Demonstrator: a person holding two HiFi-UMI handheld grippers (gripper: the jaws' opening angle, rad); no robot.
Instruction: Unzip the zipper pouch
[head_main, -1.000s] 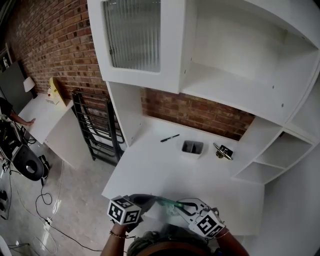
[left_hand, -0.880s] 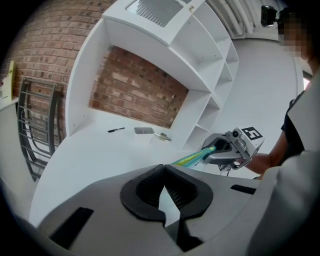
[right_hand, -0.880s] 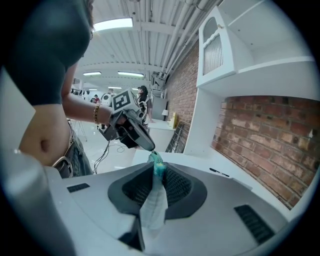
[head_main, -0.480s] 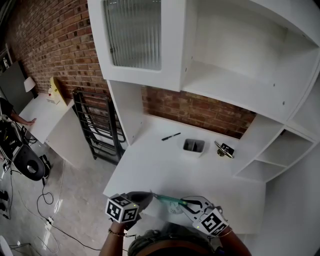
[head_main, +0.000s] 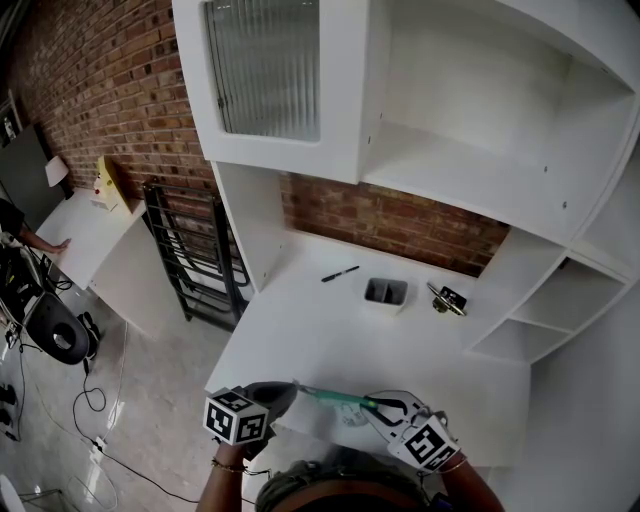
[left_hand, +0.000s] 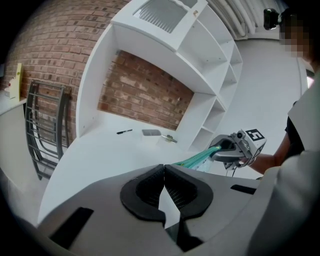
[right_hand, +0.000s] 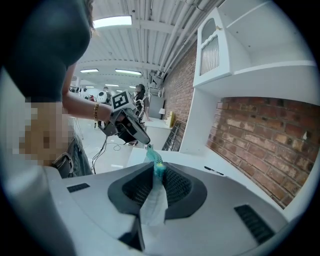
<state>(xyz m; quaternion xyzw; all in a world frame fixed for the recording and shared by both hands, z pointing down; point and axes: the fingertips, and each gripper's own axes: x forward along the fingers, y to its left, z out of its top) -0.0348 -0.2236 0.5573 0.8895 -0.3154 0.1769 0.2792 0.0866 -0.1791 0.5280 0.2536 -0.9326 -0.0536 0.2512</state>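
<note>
Zipper pouch (head_main: 335, 398) stretched between both grippers, just above the bench's (head_main: 330, 330) near edge. Left gripper (left_hand: 164, 171) fingers pinched shut on its teal zipper end; right gripper (right_hand: 159, 172) fingers clamp the thin fabric. Looks light and floppy; best held by the pull-tab, opposite end anchored.

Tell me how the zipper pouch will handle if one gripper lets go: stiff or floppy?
Probably floppy: the zipper pouch only looks straight because it is stretched between the left gripper and right gripper. Likely light: its thin translucent fabric folds flat between the right gripper's jaws. The teal zipper edge is probably its firmest part.
</note>
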